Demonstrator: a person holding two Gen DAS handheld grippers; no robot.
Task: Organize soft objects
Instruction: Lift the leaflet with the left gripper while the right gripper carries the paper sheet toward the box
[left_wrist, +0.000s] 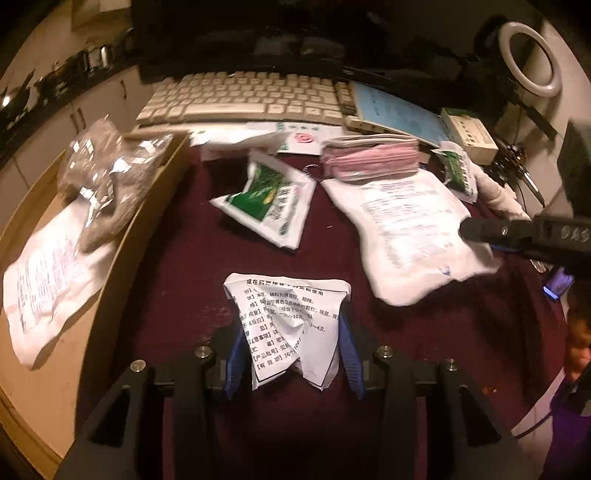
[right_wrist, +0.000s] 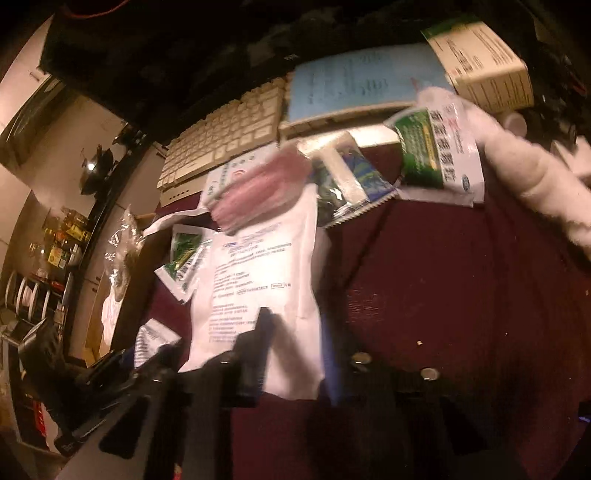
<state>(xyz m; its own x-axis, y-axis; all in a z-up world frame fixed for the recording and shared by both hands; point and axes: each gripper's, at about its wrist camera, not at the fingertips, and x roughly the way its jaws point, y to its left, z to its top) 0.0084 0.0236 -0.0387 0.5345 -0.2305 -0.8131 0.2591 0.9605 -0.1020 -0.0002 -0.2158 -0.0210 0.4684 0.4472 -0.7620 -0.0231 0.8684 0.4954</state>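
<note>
My left gripper (left_wrist: 290, 343) is shut on a small crumpled white sachet (left_wrist: 291, 317) with black printed text, above the dark red desk mat (left_wrist: 177, 273). My right gripper (right_wrist: 295, 332) is shut on a large flat white pouch (right_wrist: 258, 273), which also shows in the left wrist view (left_wrist: 406, 221) with the right gripper (left_wrist: 480, 229) at its right edge. A green-and-white sachet (left_wrist: 269, 199) lies mid-mat. A pink mask pack (left_wrist: 369, 157) lies behind it. A cardboard box (left_wrist: 74, 332) at left holds a white pouch (left_wrist: 44, 280) and a clear bag of grey stuff (left_wrist: 99, 184).
A white keyboard (left_wrist: 243, 98) and dark monitor stand at the back. A blue booklet (left_wrist: 399, 110), a medicine carton (left_wrist: 469, 134), another green sachet (left_wrist: 460, 170) and a white rolled cloth (right_wrist: 535, 173) lie at the back right. A ring light (left_wrist: 530, 59) stands far right.
</note>
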